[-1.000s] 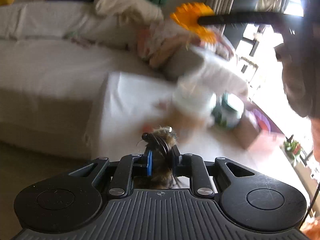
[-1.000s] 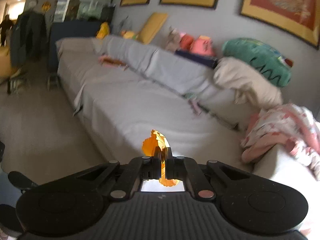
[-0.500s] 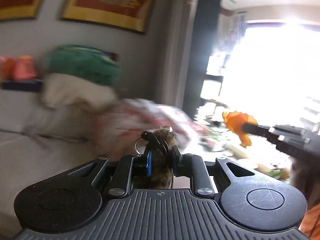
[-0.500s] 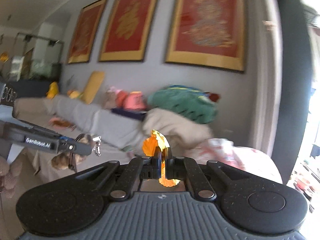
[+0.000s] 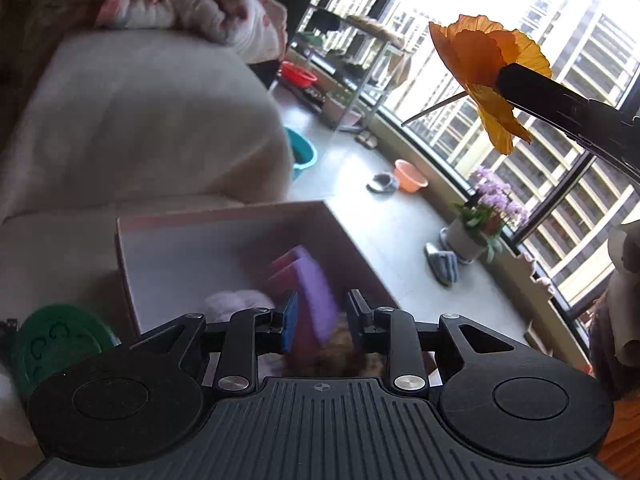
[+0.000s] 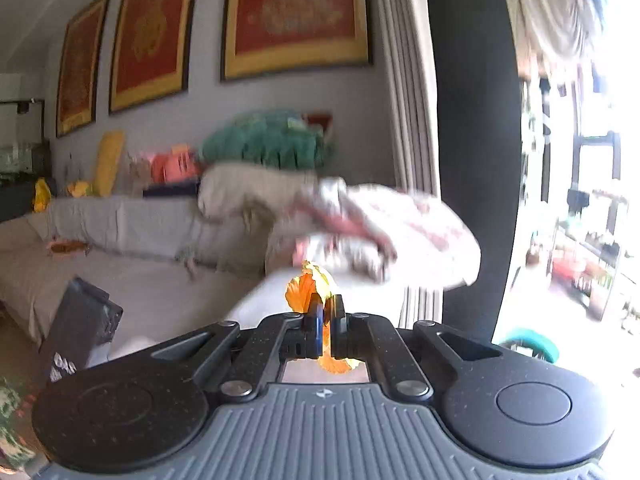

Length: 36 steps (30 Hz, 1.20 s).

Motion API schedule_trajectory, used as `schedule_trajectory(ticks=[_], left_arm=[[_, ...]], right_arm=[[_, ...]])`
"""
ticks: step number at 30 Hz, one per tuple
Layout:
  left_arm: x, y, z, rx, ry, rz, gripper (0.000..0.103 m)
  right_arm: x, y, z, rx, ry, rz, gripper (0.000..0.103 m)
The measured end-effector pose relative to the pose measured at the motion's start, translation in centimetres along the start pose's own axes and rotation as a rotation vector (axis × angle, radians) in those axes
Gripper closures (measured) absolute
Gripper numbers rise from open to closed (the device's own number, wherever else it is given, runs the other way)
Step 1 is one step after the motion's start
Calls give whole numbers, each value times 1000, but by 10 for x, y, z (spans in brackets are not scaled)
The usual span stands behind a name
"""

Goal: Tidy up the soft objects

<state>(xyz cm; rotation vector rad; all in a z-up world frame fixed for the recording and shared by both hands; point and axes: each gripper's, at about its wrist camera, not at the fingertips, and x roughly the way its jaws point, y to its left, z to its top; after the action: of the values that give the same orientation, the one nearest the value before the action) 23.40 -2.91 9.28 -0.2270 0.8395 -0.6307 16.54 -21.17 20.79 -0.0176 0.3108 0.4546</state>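
Note:
My left gripper (image 5: pixel 322 314) hangs over an open pinkish box (image 5: pixel 224 216), and its jaws are opening. A brown furry toy (image 5: pixel 340 354) shows blurred low between the fingers, and the pads stand clear of it. Inside the box lie a purple soft piece (image 5: pixel 316 288) and something pale lilac (image 5: pixel 236 302). My right gripper (image 6: pixel 326 312) is shut on an orange fabric flower (image 6: pixel 306 288). In the left wrist view that flower (image 5: pixel 484 68) hangs high at the right, above and beyond the box, pinched at the right gripper's tip (image 5: pixel 506 76).
The box stands against a beige sofa arm (image 5: pixel 140 120) with a pink-white blanket (image 5: pixel 192 4) on it. A green lid (image 5: pixel 60 340) lies at the left. On the floor by the window are basins (image 5: pixel 410 174), slippers (image 5: pixel 442 266) and a potted orchid (image 5: pixel 486 220). Cushions (image 6: pixel 260 144) line the sofa back.
The left view swung from the sofa to the box by the window. The left jaws have parted and the brown toy sits lower. The right view turned right, with the flower still pinched.

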Motion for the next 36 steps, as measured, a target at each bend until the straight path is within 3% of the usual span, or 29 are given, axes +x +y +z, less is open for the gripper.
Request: schedule_trajectory(ticks=[2,7,11,13,15,16,18,20,25,29,36], left_arm=[[-8,14,-3,-39,-45,2,74],[-79,26,-15,-68,-223,-9,74],[-132,36,-50,-53,-301,62,74],[-151,44,-71,-55,-325,110,74],[-175,57,-91,-84,-354,174,74],[-183,65,-100,-105,-369,210,74],[-204,85,-115,-132,-393,274,74],[-222,104,-133,-163,-414,339,74],[-247,152,-166,-320,-442,393,74],[-243,176,-180,-429,-410,414,74],[-222,200,-175,-401,-353,408,74]], right_arm=[[13,-1,-14,24,38,32,100],[50,10,-41,74,148,123,100],[90,34,-62,63,263,153,100],[104,43,-72,83,323,209,98],[116,44,-75,141,377,215,88],[116,43,-74,163,372,216,84],[107,43,-66,179,321,193,62],[94,51,-56,127,254,132,51],[66,81,-47,-12,184,49,49],[43,118,-73,-122,174,53,46],[24,180,-135,-240,249,181,45]])
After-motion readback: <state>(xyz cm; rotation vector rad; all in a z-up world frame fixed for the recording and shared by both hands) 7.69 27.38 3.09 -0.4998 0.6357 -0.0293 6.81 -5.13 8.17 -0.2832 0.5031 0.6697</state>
